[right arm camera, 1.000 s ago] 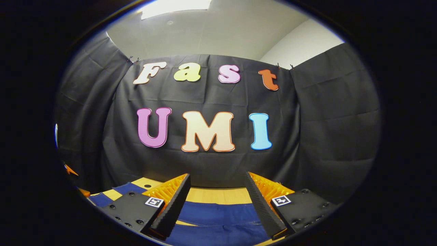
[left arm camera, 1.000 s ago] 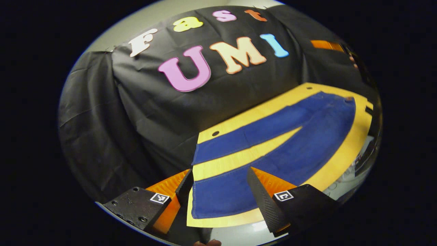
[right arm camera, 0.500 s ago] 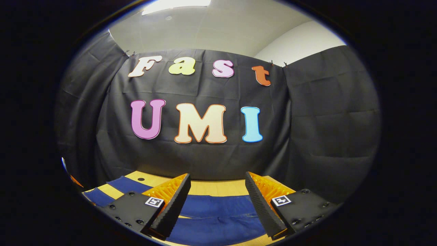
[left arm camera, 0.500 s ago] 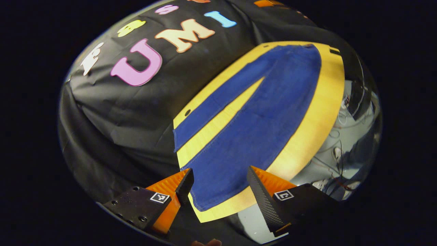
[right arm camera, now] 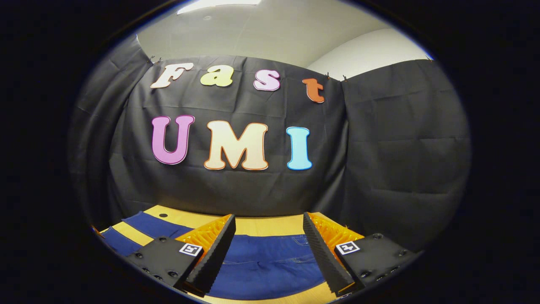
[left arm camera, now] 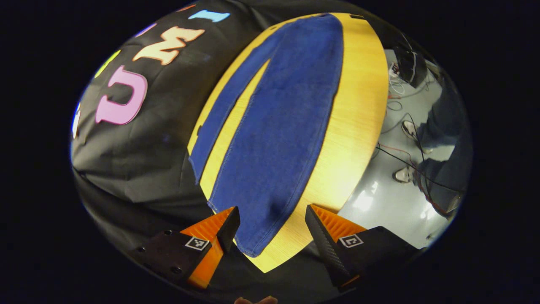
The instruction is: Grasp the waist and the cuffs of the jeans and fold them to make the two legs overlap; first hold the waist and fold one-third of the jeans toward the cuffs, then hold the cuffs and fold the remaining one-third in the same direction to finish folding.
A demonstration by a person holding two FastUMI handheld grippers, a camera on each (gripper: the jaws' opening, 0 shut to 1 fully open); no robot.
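So the jeans [left arm camera: 278,122] are lying flat and unfolded on the yellow wooden tabletop [left arm camera: 358,109], both legs spread apart in a V with a strip of bare wood between them, nothing folded yet. In the left gripper view the left gripper [left arm camera: 272,230] hangs over the near leg's cuff [left arm camera: 253,247] with its fingers spread wide and nothing between them, and that cuff sits right at the near corner of the tabletop. In the right gripper view the right gripper [right arm camera: 268,249] is also released and empty, hovering low over the waist end [right arm camera: 270,264] of the jeans, where some seam stitching is visible. My read is this is the setup for the first step, getting the two legs to overlap. To do it well I'd bring each gripper down onto the outer edge of the same leg, one at the cuff corner and one at the waistband, and pinch both layers of denim, not just the top one. Then lift both ends together and evenly so the leg carries across without twisting. The cuff is close to the tabletop edge, so watch it doesn't slide off.
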